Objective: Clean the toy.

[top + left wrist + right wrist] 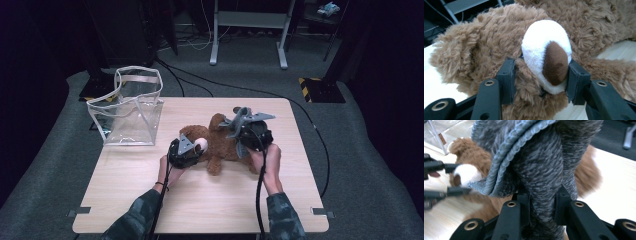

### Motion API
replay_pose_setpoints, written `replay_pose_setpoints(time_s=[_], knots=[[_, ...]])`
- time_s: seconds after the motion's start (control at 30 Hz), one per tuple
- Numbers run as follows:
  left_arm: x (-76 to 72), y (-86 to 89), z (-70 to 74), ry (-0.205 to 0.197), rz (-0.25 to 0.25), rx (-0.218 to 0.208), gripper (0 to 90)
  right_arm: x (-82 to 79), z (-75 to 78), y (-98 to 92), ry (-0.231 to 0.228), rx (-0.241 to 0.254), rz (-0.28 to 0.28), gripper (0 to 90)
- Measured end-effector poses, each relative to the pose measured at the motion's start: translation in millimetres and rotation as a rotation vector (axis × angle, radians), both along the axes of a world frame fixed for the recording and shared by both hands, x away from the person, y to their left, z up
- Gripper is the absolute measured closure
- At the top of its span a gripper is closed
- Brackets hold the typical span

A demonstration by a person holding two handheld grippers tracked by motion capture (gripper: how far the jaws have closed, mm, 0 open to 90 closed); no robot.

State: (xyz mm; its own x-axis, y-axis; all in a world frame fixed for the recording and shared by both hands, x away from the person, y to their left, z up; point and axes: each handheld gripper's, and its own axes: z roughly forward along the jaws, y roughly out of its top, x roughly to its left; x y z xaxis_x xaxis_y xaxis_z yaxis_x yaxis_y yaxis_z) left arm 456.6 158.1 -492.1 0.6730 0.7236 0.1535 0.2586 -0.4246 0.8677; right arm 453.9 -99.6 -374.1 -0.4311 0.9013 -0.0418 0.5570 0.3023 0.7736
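A brown teddy bear (220, 145) lies on the wooden table (210, 200). My left gripper (192, 147) is at its head. In the left gripper view the jaws (540, 80) are shut on the bear's head (494, 42), with both pads pressing into the fur on either side of the white snout (546, 52). My right gripper (247, 135) hovers over the bear's body. In the right gripper view its jaws (542, 205) are shut on a bunched grey knitted cloth (541, 165), which hangs in folds in front of the camera. Behind the cloth the bear (466, 173) shows blurred.
A clear plastic tote bag (130, 107) with pale handles stands upright at the table's back left corner. Cables trail from both grippers toward the near edge. A metal stand (250, 30) and more cables are on the floor beyond the table.
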Motion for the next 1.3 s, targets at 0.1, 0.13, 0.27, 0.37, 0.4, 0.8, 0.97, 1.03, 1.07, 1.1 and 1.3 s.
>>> replay_pose_setpoints(time_s=[0.1, 0.13, 0.27, 0.37, 0.4, 0.8, 0.97, 1.03, 1.07, 1.1, 1.3], knots=[[-1.6, -1.4, -0.4, 0.000, -0.002, 0.001, 49.6, 12.3, -3.7, 12.5, 0.025, -0.013, 0.012, 72.7], [-1.8, -0.9, -0.9, -0.003, 0.002, -0.006, 49.4, 27.4, -14.4, 20.5, 0.071, -0.025, -0.019, 73.2], [-2.6, -2.2, -0.6, -0.018, 0.011, 0.004, 47.7, 46.5, -34.9, 14.9, 0.126, -0.005, -0.054, 75.4], [-6.0, -5.5, 1.6, -0.046, 0.033, 0.024, 42.1, 51.2, -45.2, 10.3, 0.152, -0.003, -0.070, 76.6], [-7.3, -5.5, 2.7, -0.053, 0.038, 0.027, 38.2, 51.0, -47.0, 8.4, 0.157, -0.005, -0.072, 76.8], [-20.7, 18.6, -7.7, 0.042, 0.177, -0.019, 37.4, 42.1, -48.7, -0.2, 0.141, 0.044, -0.091, 76.9], [-13.1, 25.2, -25.0, 0.148, 0.179, -0.044, 63.4, 36.0, -40.1, -0.1, 0.126, 0.057, -0.080, 76.4], [-11.9, 24.2, -26.9, 0.163, 0.177, -0.036, 72.7, 33.1, -35.3, 0.9, 0.116, 0.053, -0.065, 76.3], [-11.5, 23.3, -27.8, 0.163, 0.174, -0.024, 76.3, 31.3, -33.0, 2.3, 0.114, 0.057, -0.066, 76.2], [-11.0, 22.5, -29.0, 0.176, 0.172, -0.010, 80.7, 30.7, -31.0, 2.7, 0.104, 0.048, -0.052, 76.2], [-7.0, 21.0, -34.6, 0.205, 0.171, 0.017, 89.6, 22.5, -16.6, 9.4, 0.077, 0.064, -0.027, 76.1]])
